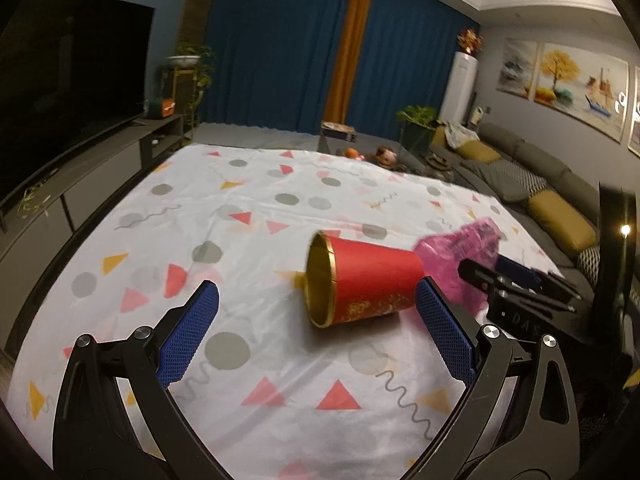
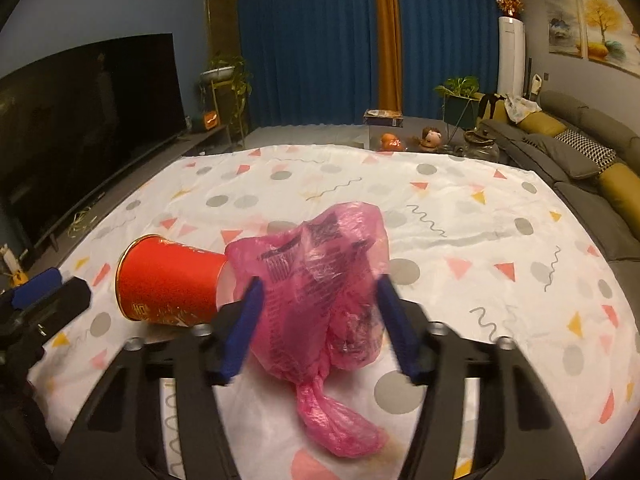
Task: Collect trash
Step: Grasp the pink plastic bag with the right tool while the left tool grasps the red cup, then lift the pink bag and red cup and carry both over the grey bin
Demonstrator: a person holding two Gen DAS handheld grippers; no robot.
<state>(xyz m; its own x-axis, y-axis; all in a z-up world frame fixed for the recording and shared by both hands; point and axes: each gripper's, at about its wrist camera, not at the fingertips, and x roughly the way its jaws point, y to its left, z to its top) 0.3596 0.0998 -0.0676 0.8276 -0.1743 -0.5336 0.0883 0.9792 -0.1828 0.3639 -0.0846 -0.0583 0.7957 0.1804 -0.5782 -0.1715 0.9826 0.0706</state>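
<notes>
Straddling the pink plastic bag with my right gripper spread to pinch it; left gripper, spread, brackets the tipped red paper cup

Home living room: sofa, big TV, blue curtains, wall paintings, potted plants.
</notes>
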